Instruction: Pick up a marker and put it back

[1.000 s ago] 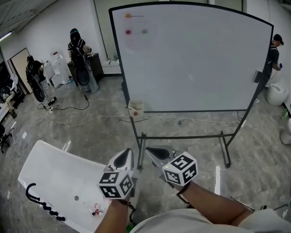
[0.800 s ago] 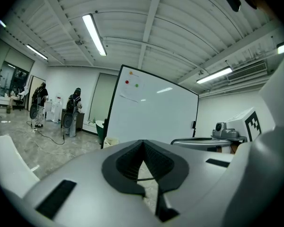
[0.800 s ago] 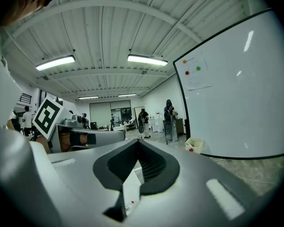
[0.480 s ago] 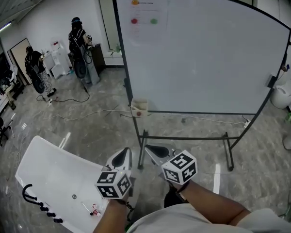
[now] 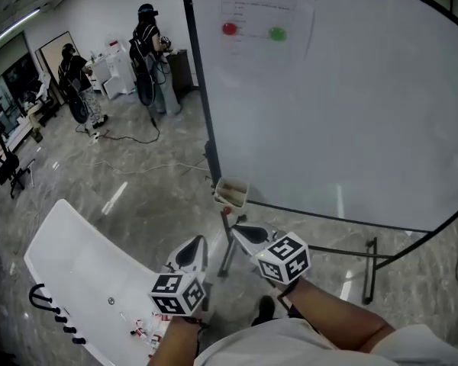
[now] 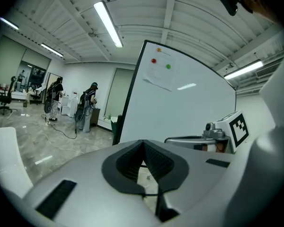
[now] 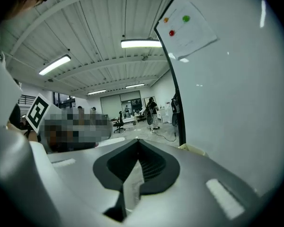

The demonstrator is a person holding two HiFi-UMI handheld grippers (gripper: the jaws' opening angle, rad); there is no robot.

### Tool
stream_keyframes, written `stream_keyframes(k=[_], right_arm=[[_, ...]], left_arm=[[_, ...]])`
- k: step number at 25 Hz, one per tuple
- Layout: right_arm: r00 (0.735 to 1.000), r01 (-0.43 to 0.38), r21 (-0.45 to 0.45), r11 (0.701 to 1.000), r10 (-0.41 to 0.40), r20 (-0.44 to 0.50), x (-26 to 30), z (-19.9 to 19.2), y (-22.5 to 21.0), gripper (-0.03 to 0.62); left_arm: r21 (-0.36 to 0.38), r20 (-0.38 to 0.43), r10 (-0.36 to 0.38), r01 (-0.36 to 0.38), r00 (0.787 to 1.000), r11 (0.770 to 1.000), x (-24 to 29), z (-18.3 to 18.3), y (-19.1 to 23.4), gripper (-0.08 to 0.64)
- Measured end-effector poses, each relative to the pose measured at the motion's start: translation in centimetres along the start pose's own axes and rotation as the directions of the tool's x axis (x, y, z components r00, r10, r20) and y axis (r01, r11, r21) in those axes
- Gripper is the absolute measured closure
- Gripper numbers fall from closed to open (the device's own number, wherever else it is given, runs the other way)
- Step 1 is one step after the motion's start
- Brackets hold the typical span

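Observation:
No marker shows plainly in any view. A small cream holder (image 5: 231,193) hangs at the lower left corner of the whiteboard (image 5: 343,113); what it holds is hidden. My left gripper (image 5: 201,241) and right gripper (image 5: 236,232) are side by side, low in the head view, pointing at the board's stand. In the left gripper view the left gripper (image 6: 143,144) has its jaws together with nothing between them. The right gripper (image 7: 137,144) is shut and empty too, with the whiteboard (image 7: 236,89) close on its right.
A white table (image 5: 76,261) stands at my lower left with a black cable (image 5: 49,315) and small red-and-white items (image 5: 145,328) near its front edge. A paper with coloured magnets (image 5: 267,17) is on the board's top. People (image 5: 149,59) stand far back left.
The whiteboard has grown larger and shifted right in the head view as I came closer. Both grippers keep their places, still shut.

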State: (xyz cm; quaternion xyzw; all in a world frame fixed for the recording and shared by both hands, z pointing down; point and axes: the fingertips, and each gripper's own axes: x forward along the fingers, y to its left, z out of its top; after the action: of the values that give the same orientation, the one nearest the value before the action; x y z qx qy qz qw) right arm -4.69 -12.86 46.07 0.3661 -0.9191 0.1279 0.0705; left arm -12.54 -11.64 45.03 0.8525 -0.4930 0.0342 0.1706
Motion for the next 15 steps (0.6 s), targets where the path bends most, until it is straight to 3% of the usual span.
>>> stream_keyframes(k=[9,15], right_arm=[[0.979,-0.096,0.022,0.995,0.098,-0.178,9.1,-2.6,-10.3,0.586],[0.943,-0.107,-0.015,0.994,0.096,-0.32,15.0,-6.4,-13.1,0.548]], left_arm=[[-0.042,-0.057,0.122,-0.125,0.991,0.991,7.1,-0.8,4.3,0.558],[-0.104,-0.088,0.138,-0.147,0.987,0.984,9.4,-3.1,8.2,0.558]])
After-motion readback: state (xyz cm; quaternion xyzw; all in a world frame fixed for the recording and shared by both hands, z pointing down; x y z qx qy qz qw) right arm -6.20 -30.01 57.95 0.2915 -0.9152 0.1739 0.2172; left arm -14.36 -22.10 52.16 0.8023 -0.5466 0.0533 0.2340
